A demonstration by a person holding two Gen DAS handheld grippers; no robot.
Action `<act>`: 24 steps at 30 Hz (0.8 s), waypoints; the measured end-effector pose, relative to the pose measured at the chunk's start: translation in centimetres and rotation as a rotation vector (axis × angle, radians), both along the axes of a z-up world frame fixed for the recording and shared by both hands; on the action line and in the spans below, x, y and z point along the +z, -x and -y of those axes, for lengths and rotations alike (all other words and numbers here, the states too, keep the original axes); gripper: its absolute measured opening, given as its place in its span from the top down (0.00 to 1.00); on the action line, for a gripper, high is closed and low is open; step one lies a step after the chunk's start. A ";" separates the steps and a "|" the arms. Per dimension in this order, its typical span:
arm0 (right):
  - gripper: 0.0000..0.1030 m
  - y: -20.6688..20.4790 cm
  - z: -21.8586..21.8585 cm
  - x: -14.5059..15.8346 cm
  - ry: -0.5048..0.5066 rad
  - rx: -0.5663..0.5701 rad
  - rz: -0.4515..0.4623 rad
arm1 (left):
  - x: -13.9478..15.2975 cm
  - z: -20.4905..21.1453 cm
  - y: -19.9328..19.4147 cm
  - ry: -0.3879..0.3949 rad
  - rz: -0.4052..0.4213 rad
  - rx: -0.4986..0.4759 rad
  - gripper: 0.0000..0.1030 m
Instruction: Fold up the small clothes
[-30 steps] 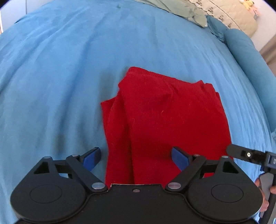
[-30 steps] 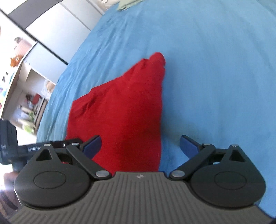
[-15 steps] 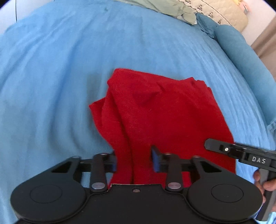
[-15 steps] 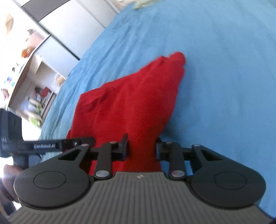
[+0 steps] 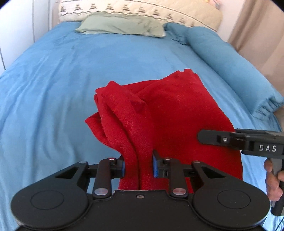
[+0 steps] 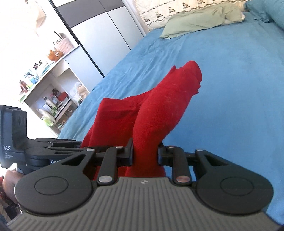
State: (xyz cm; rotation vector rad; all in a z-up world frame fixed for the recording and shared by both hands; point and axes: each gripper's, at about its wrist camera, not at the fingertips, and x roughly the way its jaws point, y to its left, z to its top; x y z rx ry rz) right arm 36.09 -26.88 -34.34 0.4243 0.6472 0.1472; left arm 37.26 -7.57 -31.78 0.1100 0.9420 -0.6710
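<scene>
A red knitted garment (image 5: 174,113) hangs bunched above the blue bed cover (image 5: 53,88). My left gripper (image 5: 138,164) is shut on the garment's near left edge, with cloth pinched between the blue pads. My right gripper (image 6: 145,153) is shut on the near right edge of the same red garment (image 6: 159,106). The right gripper's body also shows at the right of the left wrist view (image 5: 248,140), and the left gripper's body at the left of the right wrist view (image 6: 35,152). The garment's far end droops toward the bed.
A green pillow (image 5: 120,26) and a cream quilted headboard cushion (image 5: 142,10) lie at the bed's head. A rolled blue blanket (image 5: 230,67) runs along the right side. A wardrobe (image 6: 99,32) and cluttered shelves (image 6: 48,99) stand left of the bed.
Both grippers went from open to shut on the garment's near edge, then lifted it off the bed. The views tilted up toward the bed's head.
</scene>
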 end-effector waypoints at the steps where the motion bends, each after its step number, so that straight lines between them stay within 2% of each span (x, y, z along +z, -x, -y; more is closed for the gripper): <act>1: 0.62 1.4 0.6 0.4 -0.004 -0.004 -0.007 | 0.3 0.7 1.3 -0.002 -0.002 -0.009 0.71; 5: 0.62 7.6 2.5 1.4 0.002 -0.023 -0.034 | 0.5 3.1 6.4 0.016 -0.060 -0.018 0.71; 9: 0.62 13.9 4.2 0.8 0.013 -0.046 -0.083 | -0.8 5.7 10.9 -0.003 -0.105 -0.042 0.71; 12: 0.62 17.9 5.8 -1.2 -0.001 -0.071 -0.119 | -2.7 7.2 13.5 -0.034 -0.117 -0.055 0.71; 15: 0.62 20.5 7.3 -4.8 -0.025 -0.106 -0.160 | -5.9 8.2 14.9 -0.069 -0.131 -0.037 0.71; 17: 0.62 21.2 7.7 -6.9 -0.022 -0.130 -0.183 | -7.0 8.3 15.5 -0.109 -0.079 -0.018 0.69; 18: 0.61 21.6 8.1 -7.8 -0.012 -0.144 -0.187 | -7.4 8.2 15.4 -0.104 -0.074 -0.011 0.65; 19: 0.59 22.0 8.6 -8.7 -0.021 -0.150 -0.184 | -7.5 8.1 15.2 -0.099 -0.071 0.003 0.54; 20: 0.57 22.1 8.9 -9.2 -0.032 -0.157 -0.181 | -7.8 8.0 15.2 -0.101 -0.062 0.017 0.49; 21: 0.49 22.1 9.1 -9.7 -0.031 -0.166 -0.175 | -7.9 7.9 15.1 -0.110 -0.050 0.031 0.35; 22: 0.36 22.1 9.0 -10.0 -0.011 -0.176 -0.170 | -8.1 7.9 15.0 -0.127 -0.029 0.050 0.19; 24: 0.19 22.4 8.9 -10.5 0.052 -0.201 -0.159 | -8.0 7.8 15.1 -0.168 0.025 0.098 0.10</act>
